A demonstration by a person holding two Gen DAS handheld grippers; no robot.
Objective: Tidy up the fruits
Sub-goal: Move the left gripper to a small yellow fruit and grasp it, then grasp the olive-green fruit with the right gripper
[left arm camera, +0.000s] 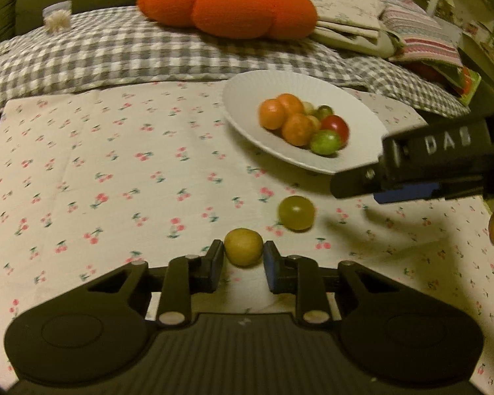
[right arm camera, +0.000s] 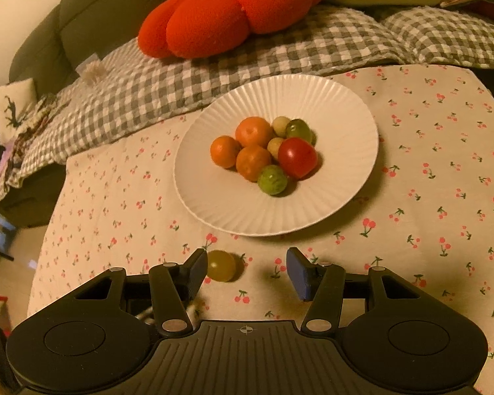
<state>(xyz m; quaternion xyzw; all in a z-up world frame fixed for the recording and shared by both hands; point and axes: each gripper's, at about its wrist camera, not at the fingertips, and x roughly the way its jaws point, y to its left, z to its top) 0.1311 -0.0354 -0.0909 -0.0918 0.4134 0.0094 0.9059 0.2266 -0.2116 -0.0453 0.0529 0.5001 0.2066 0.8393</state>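
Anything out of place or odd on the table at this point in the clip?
Two fruits lie loose on the cherry-print tablecloth, off the white plate that holds the rest: a yellowish fruit sits between the open fingers of the left gripper, and a green grape lies near the right gripper. Nothing looks spilled or damaged.

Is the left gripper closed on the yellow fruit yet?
Not yet: left gripper is open, pads flanking the yellow fruit with small gaps either side.
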